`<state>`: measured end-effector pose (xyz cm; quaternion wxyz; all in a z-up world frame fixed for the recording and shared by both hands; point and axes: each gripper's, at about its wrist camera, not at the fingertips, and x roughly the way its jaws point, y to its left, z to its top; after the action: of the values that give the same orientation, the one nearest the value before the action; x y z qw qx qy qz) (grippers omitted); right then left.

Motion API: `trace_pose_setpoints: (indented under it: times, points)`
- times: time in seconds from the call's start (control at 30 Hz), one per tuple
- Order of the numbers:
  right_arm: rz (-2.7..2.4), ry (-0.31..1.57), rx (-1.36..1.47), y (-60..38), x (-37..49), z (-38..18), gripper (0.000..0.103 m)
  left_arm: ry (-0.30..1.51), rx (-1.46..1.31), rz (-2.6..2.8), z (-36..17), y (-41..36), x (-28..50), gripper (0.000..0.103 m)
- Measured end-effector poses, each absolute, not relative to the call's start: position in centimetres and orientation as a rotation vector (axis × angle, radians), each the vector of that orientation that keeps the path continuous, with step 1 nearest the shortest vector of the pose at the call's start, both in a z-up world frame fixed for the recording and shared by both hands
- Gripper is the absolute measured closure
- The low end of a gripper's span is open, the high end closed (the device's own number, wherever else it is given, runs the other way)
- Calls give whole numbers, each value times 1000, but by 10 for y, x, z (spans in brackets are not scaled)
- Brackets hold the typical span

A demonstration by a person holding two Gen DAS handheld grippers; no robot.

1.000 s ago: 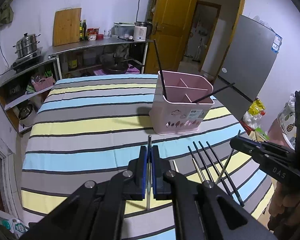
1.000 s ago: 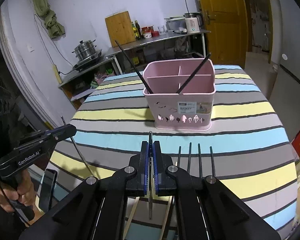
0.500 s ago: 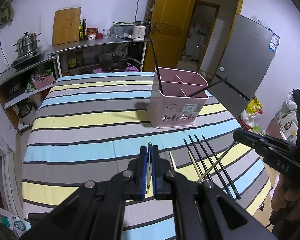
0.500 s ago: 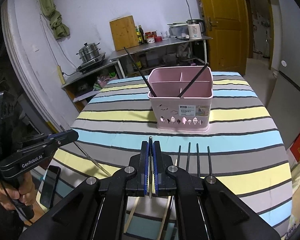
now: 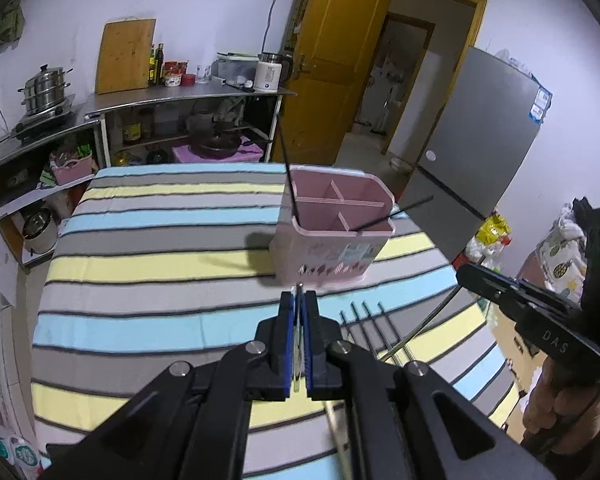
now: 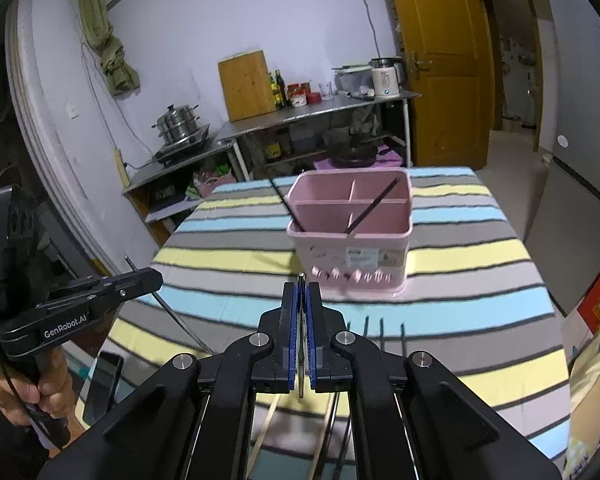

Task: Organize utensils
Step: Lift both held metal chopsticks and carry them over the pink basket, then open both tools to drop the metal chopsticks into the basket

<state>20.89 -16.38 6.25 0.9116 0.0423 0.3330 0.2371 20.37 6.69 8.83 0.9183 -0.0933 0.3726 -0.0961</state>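
Two black chopsticks (image 6: 370,208) already lean in the pink plastic basket (image 6: 352,248); four more (image 6: 374,330) lie on the striped cloth (image 5: 140,248) beside it. I hold a thin metal chopstick (image 5: 299,332) pinched in my left gripper (image 5: 299,336), another (image 6: 300,340) in my right gripper (image 6: 300,336)

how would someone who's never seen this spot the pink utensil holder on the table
Find the table with the striped blue, yellow and grey cloth. Toward its far end stands a pink plastic utensil basket with inner dividers and a cut-out pattern along its front base. It is the only upright container there, with two thin black chopsticks leaning out of it, while the others lie flat.
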Motion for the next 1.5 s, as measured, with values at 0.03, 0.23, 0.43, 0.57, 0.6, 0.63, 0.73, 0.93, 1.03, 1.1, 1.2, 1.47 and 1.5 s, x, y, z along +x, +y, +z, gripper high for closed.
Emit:
trace_pose_setpoints:
  times: [0.03,0.23,0.43,0.57,0.6,0.63,0.73,0.93,1.03,1.1,1.2,1.47,1.5]
  points:
    - [484,681,93,-165,212,65,99,763,-198,-200,91,66,208,99]
    - [468,636,136,-175,236,85,99,730,-237,-212,111,66,236,99]
    - [463,580,173,-177,257,108,99,691,-262,-211,134,69,264,99]
    - [460,550,191,-174,276,120,99,656,-278,-215,149,70,281,99]
    - [459,540,199,-174,281,122,99,646,-282,-215,152,70,286,99]
    - [457,535,203,-174,284,123,99,639,-287,-214,154,71,289,99]
    - [446,518,224,-173,297,125,99,629,-303,-214,155,70,302,99]
    - [436,517,237,-171,318,117,99,625,-315,-212,143,67,326,99]
    - [428,523,238,-170,326,109,99,643,-327,-206,129,68,333,99]
    - [424,532,242,-170,330,102,99,653,-331,-203,120,67,337,99]
    - [418,553,243,-171,337,90,99,674,-329,-202,107,64,342,99]
    - [438,634,225,-161,345,56,99,736,-311,-200,79,56,346,98]
    - [442,641,224,-160,346,53,99,743,-311,-198,76,55,346,98]
